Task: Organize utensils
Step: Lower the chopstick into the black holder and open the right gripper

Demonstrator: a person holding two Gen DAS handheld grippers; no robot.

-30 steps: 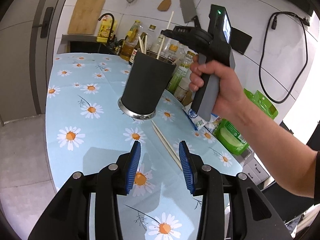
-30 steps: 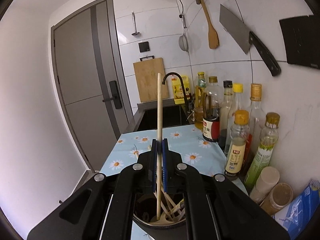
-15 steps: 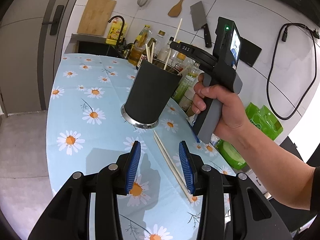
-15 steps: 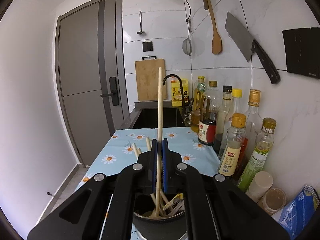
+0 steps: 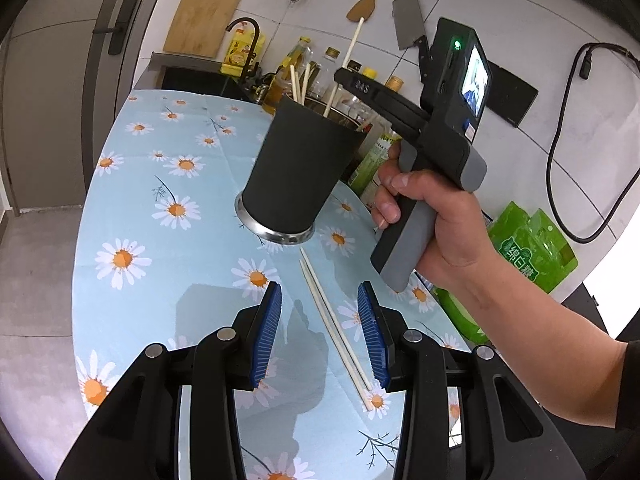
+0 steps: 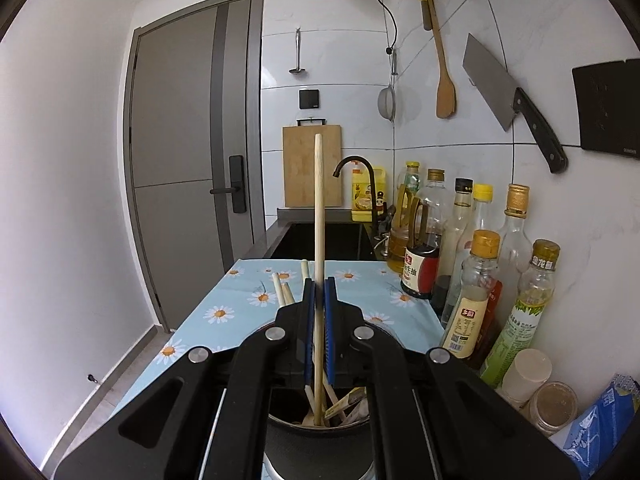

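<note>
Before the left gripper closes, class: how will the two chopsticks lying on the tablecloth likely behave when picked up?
The chopsticks look thin, straight and wooden, so probably stiff and light. Lying flat on the tablecloth, they leave little to grip. Being slim and close together, one could roll or slip from the open left gripper.

My left tongs (image 5: 320, 332) are glossy black plastic with ribbed blue rubbery pads (image 5: 267, 336). The cup (image 5: 298, 168) looks matt dark with a shiny metal foot. The chopsticks (image 5: 334, 324) are pale, smooth wood. A slick, glossy flowered cloth (image 5: 160, 264) covers the surface. The wall tiles (image 6: 344, 60) are glossy.
</note>
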